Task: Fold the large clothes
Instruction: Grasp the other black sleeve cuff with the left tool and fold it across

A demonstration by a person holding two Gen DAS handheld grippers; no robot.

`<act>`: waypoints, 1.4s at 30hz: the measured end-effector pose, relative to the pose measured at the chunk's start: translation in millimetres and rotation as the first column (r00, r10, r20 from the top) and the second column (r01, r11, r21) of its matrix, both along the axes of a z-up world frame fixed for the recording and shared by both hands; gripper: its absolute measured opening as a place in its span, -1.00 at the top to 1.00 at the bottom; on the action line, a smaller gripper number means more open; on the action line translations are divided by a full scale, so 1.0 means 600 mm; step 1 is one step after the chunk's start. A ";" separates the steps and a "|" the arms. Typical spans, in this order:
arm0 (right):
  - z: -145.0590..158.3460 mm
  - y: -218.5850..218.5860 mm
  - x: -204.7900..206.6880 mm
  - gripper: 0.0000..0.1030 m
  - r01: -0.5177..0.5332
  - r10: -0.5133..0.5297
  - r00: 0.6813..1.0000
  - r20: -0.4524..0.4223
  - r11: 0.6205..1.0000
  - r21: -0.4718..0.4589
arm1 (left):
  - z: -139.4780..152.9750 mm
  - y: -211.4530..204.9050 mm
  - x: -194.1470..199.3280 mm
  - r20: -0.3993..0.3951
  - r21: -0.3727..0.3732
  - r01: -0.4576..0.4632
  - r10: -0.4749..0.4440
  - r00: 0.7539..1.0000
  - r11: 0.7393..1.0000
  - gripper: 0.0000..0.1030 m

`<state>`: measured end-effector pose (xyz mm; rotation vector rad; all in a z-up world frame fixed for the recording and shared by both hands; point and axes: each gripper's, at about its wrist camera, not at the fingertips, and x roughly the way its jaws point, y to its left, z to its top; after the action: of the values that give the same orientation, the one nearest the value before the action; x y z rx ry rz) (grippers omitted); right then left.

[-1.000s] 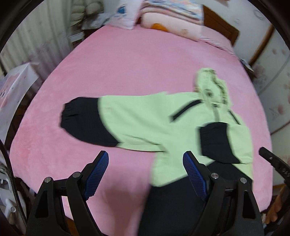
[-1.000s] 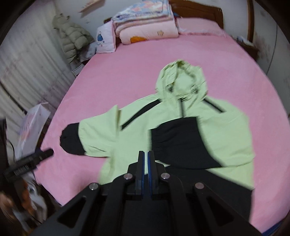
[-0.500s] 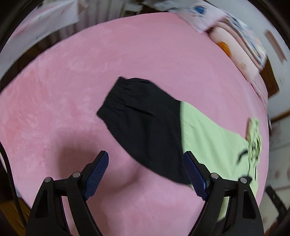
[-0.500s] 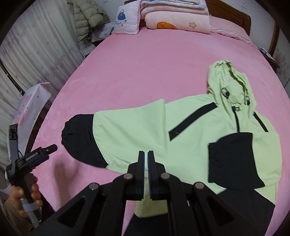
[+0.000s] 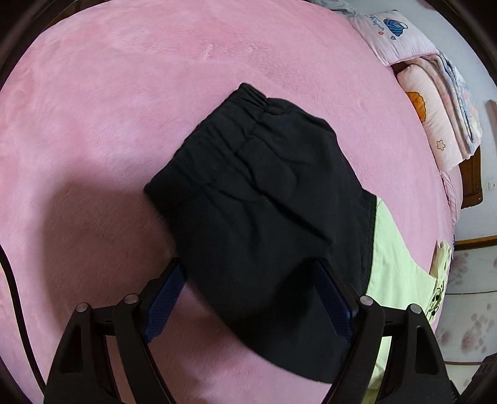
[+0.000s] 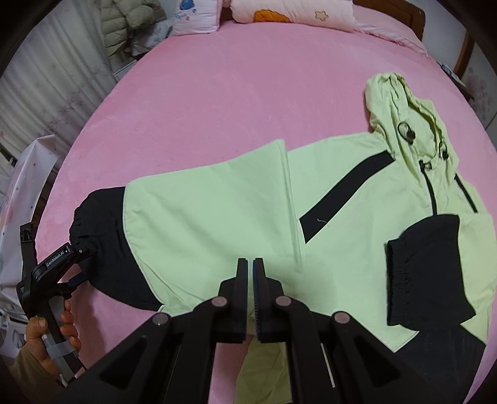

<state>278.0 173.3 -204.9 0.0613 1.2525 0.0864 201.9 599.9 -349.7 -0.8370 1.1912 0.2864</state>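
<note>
The jacket (image 6: pixel 236 202) is pale lime green with black cuffs, a black chest stripe and a black hem, lying on a plain pink bedspread (image 6: pixel 217 77). At the upper edge of the right wrist frame, a pink quilt (image 6: pixel 292 12) shows an orange motif.

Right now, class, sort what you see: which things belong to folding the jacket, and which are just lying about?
Part of the job:
- green and black jacket
- its outstretched sleeve
- left hand-held gripper, jaws closing around the black cuff
- right hand-held gripper, shut

Lying about:
- pillow
- folded quilts
- puffer coat
</note>
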 end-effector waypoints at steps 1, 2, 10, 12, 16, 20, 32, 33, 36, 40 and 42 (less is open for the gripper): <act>-0.005 -0.003 0.000 0.94 0.009 -0.009 1.000 -0.008 1.000 0.004 | 0.001 -0.001 0.005 0.011 0.011 0.000 0.000 1.000 1.000 0.02; -0.009 -0.006 0.000 0.94 0.017 -0.017 1.000 -0.017 1.000 0.010 | 0.003 -0.001 0.011 0.021 0.015 0.001 -0.001 1.000 1.000 0.68; -0.019 -0.049 -0.027 0.94 0.069 -0.067 0.995 -0.069 0.997 0.035 | 0.119 -0.051 0.033 0.210 0.015 0.014 -0.017 0.978 1.000 0.92; -0.013 -0.069 -0.035 0.94 0.091 -0.088 0.994 -0.067 0.995 0.042 | 0.184 -0.096 0.041 0.298 0.033 0.093 -0.098 0.949 0.995 0.92; 0.005 -0.126 -0.053 0.94 0.158 -0.155 0.986 -0.055 0.986 0.061 | 0.307 -0.225 0.051 0.453 0.096 0.301 -0.311 0.836 0.949 0.92; 0.031 -0.209 -0.082 0.94 0.243 -0.241 0.970 -0.029 0.966 0.083 | 0.373 -0.354 0.057 0.539 0.070 0.469 -0.429 0.725 0.880 0.92; 0.031 -0.493 -0.213 0.93 0.321 -0.320 0.947 -0.034 0.947 0.022 | 0.190 -0.813 0.041 0.231 0.067 0.781 -0.771 0.593 0.620 0.31; 0.027 -0.511 -0.220 0.74 0.316 -0.315 0.948 -0.040 0.949 0.018 | 0.168 -0.829 0.031 0.196 0.038 0.789 -0.778 0.597 0.614 0.26; 0.019 -0.555 -0.236 -0.01 0.298 -0.296 0.954 -0.040 0.954 0.036 | 0.122 -0.851 0.014 0.109 -0.045 0.774 -0.767 0.633 0.632 0.16; 0.011 -0.582 -0.231 -0.01 0.265 -0.262 0.964 -0.044 0.955 0.134 | 0.147 -0.821 -0.005 0.116 -0.004 0.732 -0.727 0.677 0.681 -0.06; 0.008 -0.581 -0.221 -0.01 0.255 -0.250 0.967 -0.049 0.952 0.169 | 0.178 -0.802 -0.027 0.132 0.034 0.713 -0.711 0.691 0.700 -0.16</act>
<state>145.4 -175.3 -200.0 0.3750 1.2519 -0.0268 185.7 118.5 -243.1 -0.3408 1.3007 -0.4278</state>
